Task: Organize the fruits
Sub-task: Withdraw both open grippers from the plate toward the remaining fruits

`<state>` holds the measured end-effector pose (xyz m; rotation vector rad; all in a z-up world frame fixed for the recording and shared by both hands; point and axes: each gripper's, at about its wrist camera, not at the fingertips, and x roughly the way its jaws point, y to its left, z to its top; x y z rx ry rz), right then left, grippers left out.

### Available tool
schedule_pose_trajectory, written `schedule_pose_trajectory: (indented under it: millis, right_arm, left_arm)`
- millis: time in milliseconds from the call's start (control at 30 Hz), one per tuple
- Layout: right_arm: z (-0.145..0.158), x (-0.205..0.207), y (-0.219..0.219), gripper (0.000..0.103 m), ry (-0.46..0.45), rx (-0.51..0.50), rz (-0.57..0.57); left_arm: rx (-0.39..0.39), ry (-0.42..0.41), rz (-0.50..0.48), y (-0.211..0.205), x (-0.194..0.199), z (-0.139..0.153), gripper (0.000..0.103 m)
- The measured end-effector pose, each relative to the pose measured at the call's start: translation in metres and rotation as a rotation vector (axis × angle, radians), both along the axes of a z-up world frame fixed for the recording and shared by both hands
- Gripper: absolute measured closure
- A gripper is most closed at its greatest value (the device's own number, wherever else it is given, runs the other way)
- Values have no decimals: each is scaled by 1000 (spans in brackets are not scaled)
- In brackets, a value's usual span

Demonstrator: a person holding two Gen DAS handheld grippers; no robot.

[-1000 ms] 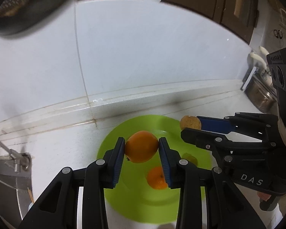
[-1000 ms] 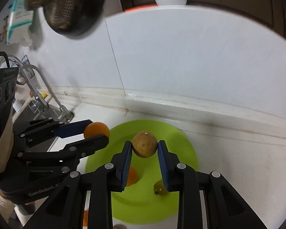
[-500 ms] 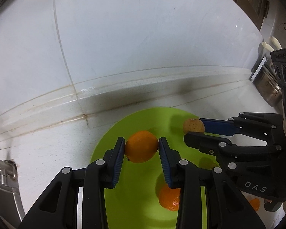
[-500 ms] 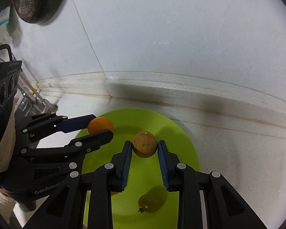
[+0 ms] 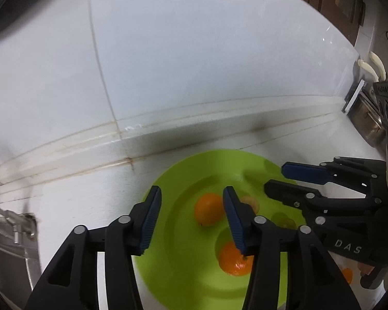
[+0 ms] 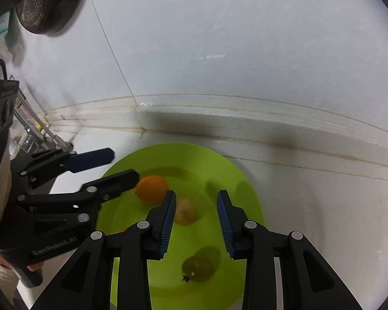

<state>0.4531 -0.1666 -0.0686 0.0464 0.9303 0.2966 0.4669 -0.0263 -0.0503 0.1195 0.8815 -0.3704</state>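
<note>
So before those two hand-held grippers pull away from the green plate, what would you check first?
1. Left hand-held gripper open, nothing between its fingers: ok.
2. Right hand-held gripper open, nothing between its fingers: ok.
3. Orange on the green plate: ok.
4. Brownish round fruit on the plate: ok, though blurred, possibly not settled.
5. Second orange and greenish fruit on the plate: ok.
6. Fruit left off the plate: cannot tell; something orange shows near the right-hand edge of the left view.
</note>
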Motion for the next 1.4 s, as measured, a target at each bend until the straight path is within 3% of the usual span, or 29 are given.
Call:
schedule_pose_trajectory:
  millis: [200, 600, 933, 1400]
  right_arm:
    - [22, -26, -3, 69, -62, -7, -22]
    - [68, -115, -3, 51, -224, -21, -83]
    - [73, -177, -10, 45, -251, -30, -131]
    - [60, -235, -13, 45, -226, -51, -168]
  left_arm:
    - [4, -58, 6, 8, -34, 25, 45]
    - [-22, -206, 32, 20, -122, 77, 28]
    - [-13, -248, 37, 18, -184, 84, 19]
    - [-4, -217, 57, 21, -240, 64, 16]
